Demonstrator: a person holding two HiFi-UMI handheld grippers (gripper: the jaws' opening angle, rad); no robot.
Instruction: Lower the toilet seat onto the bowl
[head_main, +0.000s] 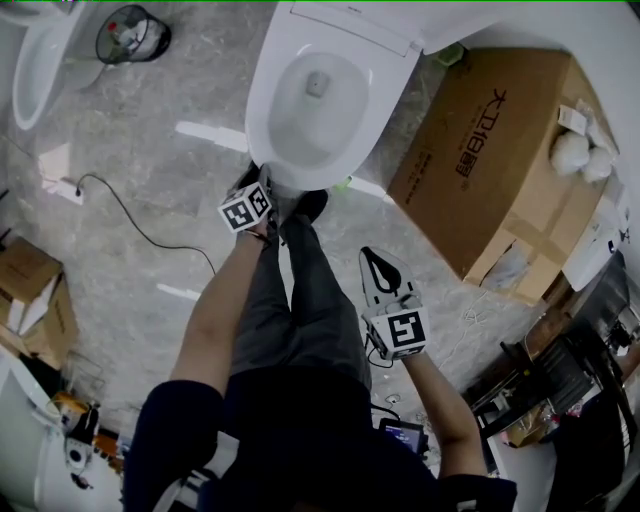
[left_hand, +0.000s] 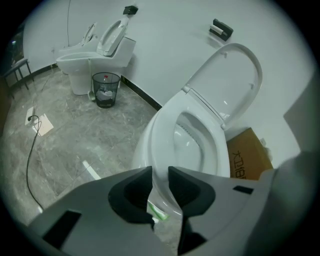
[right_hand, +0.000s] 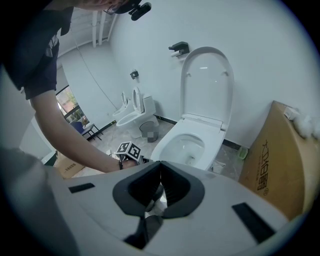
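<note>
While the left tool (left_hand: 160, 172) is pinching the toilet seat (left_hand: 162, 127), a slipping grip may be risking a slam onto the bowl (left_hand: 190, 141) ahead; the right tool (right_hand: 160, 166) is hanging pressed together.

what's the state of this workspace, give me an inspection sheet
surface: grey marble floor
job's things: seat looks flat on the bowl; lid up
clutter: cardboard box right of the bowl; small boxes at left
grippers: left gripper shut on the seat's front edge; right gripper shut, empty, held back
cables: black cable across the floor at left
surroundings: second toilet, bin, white wall
</note>
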